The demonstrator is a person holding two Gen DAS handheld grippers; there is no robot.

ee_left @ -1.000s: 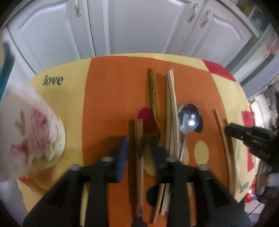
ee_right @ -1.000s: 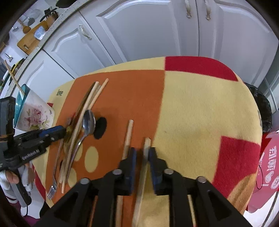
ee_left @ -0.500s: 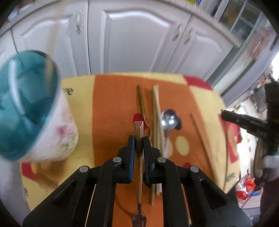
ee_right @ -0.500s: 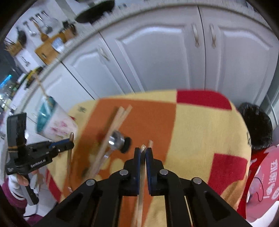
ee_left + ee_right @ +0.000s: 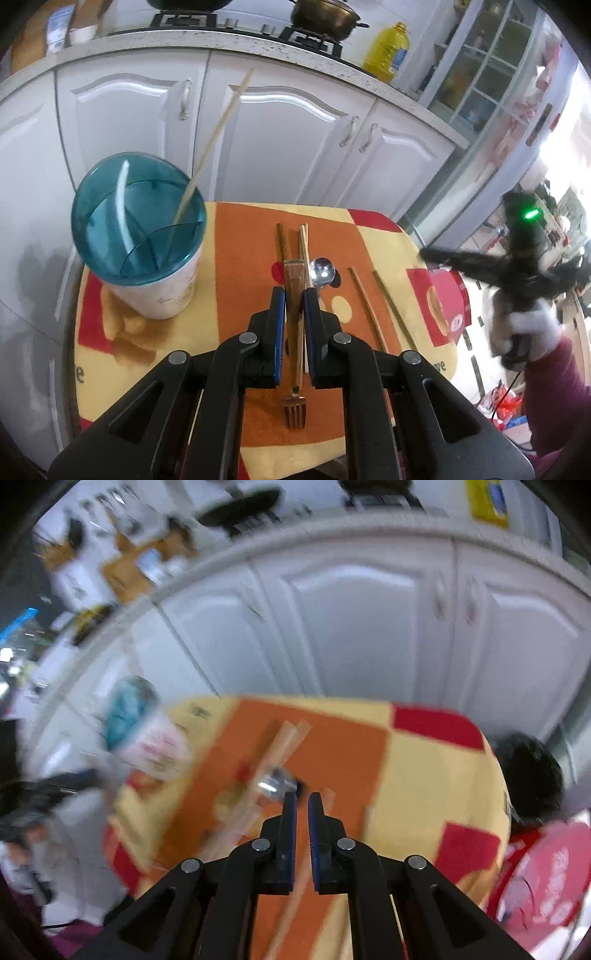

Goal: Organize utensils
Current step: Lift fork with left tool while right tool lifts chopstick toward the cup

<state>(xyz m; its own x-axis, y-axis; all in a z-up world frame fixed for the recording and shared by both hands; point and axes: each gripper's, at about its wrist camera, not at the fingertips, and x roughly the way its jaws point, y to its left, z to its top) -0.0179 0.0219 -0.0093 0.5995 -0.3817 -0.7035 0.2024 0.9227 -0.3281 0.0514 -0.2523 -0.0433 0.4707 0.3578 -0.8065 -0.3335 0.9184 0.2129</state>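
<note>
The left tongs (image 5: 294,295) clamp a wooden-handled fork (image 5: 294,332) just right of the teal holder (image 5: 138,225) — held mid-handle, it may swing and clip the rim. The right tongs (image 5: 299,801) are closed; blur hides any chopstick.

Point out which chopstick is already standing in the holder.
The pale chopstick leaning up out of the teal-topped holder; the other chopsticks all lie flat on the cloth.
</note>
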